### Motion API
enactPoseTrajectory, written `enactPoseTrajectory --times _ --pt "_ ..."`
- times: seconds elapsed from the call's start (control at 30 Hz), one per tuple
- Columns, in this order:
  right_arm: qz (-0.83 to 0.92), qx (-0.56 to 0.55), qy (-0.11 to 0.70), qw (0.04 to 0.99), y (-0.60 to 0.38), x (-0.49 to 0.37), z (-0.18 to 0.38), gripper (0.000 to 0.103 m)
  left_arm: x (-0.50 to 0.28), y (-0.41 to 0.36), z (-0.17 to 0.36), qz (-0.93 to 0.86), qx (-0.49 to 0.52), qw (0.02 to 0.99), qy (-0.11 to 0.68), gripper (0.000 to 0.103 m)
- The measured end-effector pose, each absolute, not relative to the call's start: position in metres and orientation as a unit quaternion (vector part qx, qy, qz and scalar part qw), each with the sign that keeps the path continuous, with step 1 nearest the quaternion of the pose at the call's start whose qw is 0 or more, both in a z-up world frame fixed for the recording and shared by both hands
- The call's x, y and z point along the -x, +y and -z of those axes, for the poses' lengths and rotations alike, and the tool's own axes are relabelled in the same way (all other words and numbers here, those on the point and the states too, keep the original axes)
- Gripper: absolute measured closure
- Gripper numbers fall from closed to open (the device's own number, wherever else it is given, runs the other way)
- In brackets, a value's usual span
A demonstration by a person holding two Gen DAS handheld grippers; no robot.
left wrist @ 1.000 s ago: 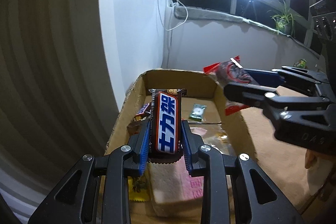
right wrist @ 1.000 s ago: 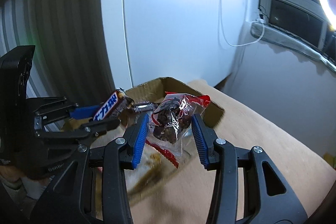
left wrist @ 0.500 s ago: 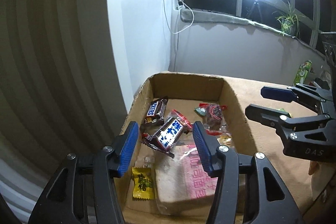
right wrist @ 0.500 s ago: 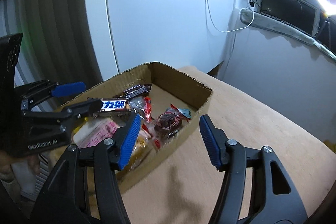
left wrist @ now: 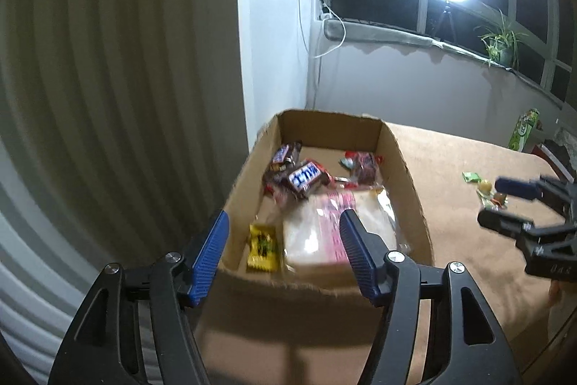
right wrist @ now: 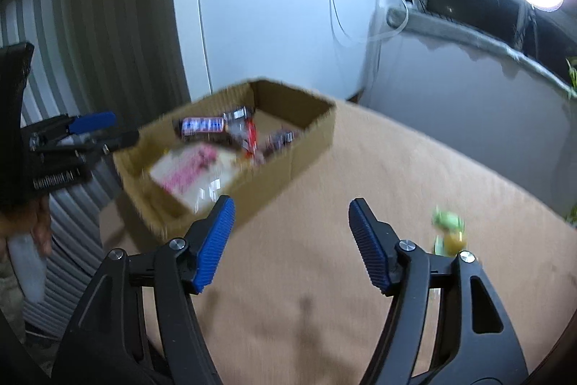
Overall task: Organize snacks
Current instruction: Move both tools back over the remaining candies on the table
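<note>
Both your left gripper (left wrist: 285, 249) and right gripper (right wrist: 290, 242) have jaws apart and empty. Ahead of the left jaws, the cardboard box (left wrist: 414, 190) already holds most snacks (left wrist: 306, 177). A few loose candies (right wrist: 449, 233) wait on the worktop (right wrist: 360, 168) just right of the right jaws; blur hides their labels.

Your left wrist view is looking down over the near wall of the open brown cardboard box (left wrist: 407, 168); your right wrist view is facing it (right wrist: 310, 147) from farther right, both sharing it.

Tan table (left wrist: 454, 161): box (left wrist: 407, 168), loose candies (left wrist: 485, 192).
</note>
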State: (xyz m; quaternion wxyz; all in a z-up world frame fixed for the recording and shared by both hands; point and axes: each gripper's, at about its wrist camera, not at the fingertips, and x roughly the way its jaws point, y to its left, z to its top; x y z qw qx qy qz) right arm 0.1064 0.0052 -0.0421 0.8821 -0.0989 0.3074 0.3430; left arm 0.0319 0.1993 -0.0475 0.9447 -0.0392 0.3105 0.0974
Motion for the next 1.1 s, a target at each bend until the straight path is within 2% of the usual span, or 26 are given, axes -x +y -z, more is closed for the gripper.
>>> enactPoseTrajectory --times 0.33,0.67,0.77,1.1 --pt "-0.330 0.090 0.345 0.874 -0.032 -0.083 0.076 0.034 -0.036 0.138 0.042 -0.029 0.016 0.950 0.312 0.036" --pt "-0.293 0.059 0.353 0.886 -0.090 -0.102 0.087 0.034 -0.065 0.062 0.049 0.042 -0.024 0.941 0.334 0.036" --pt "-0.277 0.055 0.370 0.885 -0.109 -0.115 0.094 0.031 -0.079 0.041 0.055 0.066 -0.034 0.936 0.343 0.036" --pt "-0.230 0.051 0.400 0.886 -0.166 -0.157 0.107 0.031 -0.137 -0.012 0.093 0.136 -0.032 0.907 0.398 0.036"
